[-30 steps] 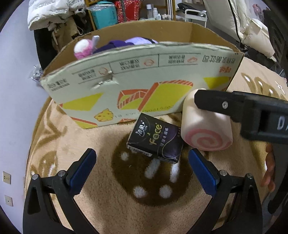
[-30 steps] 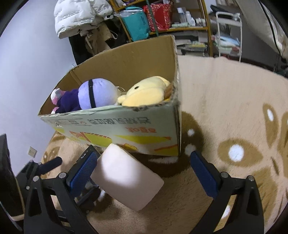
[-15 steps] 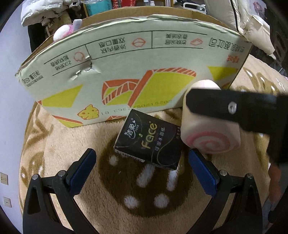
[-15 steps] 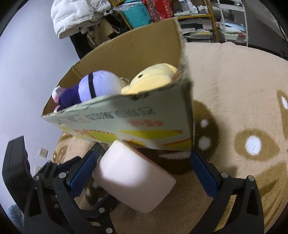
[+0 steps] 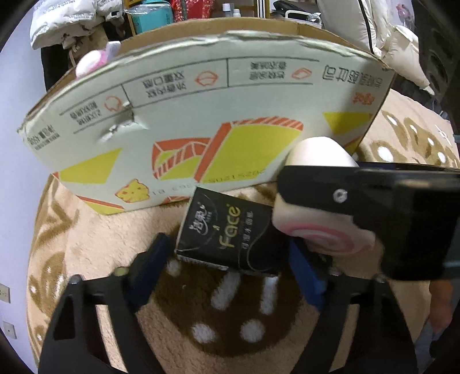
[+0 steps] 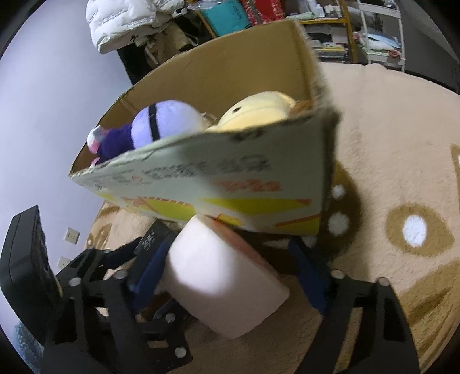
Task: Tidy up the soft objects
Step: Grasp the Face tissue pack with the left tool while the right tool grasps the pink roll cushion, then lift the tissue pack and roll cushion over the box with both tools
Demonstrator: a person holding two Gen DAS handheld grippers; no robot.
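A black tissue pack marked "Face" point(image 5: 230, 233) lies on the beige rug in front of the cardboard box point(image 5: 201, 115). My left gripper point(image 5: 231, 259) has closed its blue pads on the pack's two ends. A pink swirl-roll plush point(image 5: 319, 227) lies just right of it; it also shows in the right wrist view point(image 6: 227, 284). My right gripper point(image 6: 230, 270) has closed around the roll, its left pad touching it. The box holds a purple plush point(image 6: 164, 120), a yellow plush point(image 6: 258, 112) and a pink plush point(image 5: 92, 60).
The round beige rug with brown patterns point(image 6: 402, 178) covers the floor. Behind the box stand shelves point(image 6: 345, 28) with clutter and a white jacket point(image 6: 126, 20). A lilac wall point(image 6: 51, 115) is on the left. A person's hand point(image 5: 442, 305) shows at the right.
Both grippers have closed in from wide open: the left onto the tissue pack, the right around the swirl roll. Both cameras moved closer to the box.
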